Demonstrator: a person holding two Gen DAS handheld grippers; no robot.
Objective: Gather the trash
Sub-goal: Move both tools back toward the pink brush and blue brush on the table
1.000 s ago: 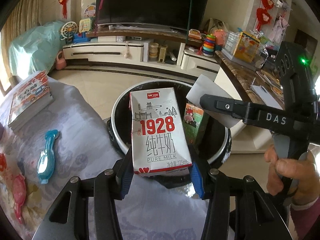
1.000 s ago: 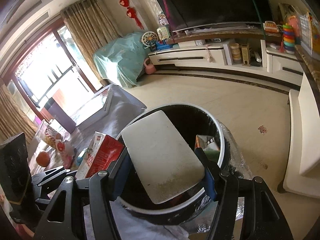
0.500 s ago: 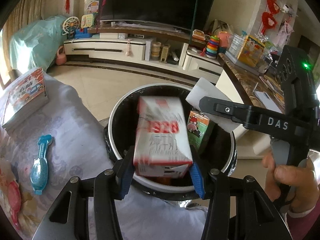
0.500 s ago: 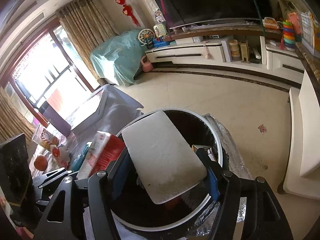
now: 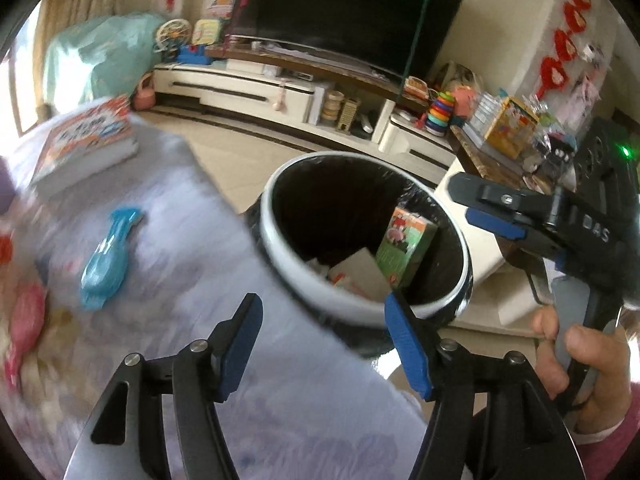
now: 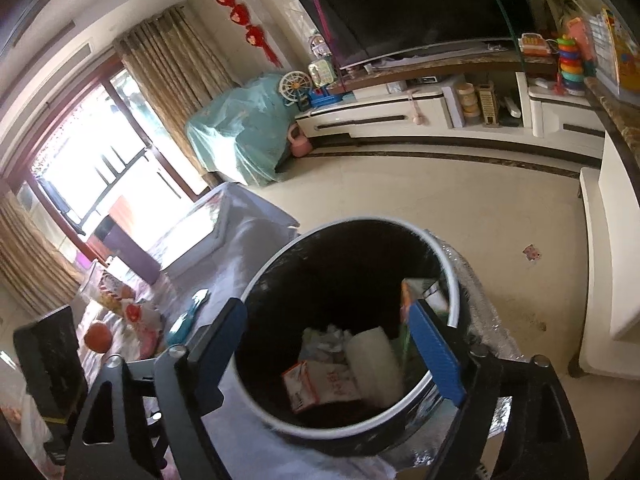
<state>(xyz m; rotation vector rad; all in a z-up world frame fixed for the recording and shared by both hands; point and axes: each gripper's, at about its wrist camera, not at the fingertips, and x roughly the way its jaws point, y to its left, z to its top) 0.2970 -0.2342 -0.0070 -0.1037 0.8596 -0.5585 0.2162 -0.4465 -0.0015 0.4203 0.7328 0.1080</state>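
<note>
The round bin (image 5: 280, 256) with a white rim and black liner stands beside the table; it also shows in the right wrist view (image 6: 450, 280). Inside lie the milk carton (image 6: 320, 386), a white flat piece (image 6: 376, 364) and a green carton (image 5: 404, 246). My left gripper (image 5: 324, 348) is open and empty, over the table edge just short of the bin. My right gripper (image 6: 332, 354) is open and empty above the bin mouth; it also shows at the right of the left wrist view (image 5: 496, 210).
The table with a pale cloth (image 5: 192, 280) holds a blue toy (image 5: 108, 260), a book (image 5: 86, 140) and pink items (image 5: 24, 320). An orange (image 6: 98, 338) and snack packs lie on the table's far part. A TV cabinet (image 6: 400, 116) lines the back wall.
Both grippers opened. The milk carton dropped from my left gripper and the white flat piece from my right into the bin. The left gripper swung left and back over the table.
</note>
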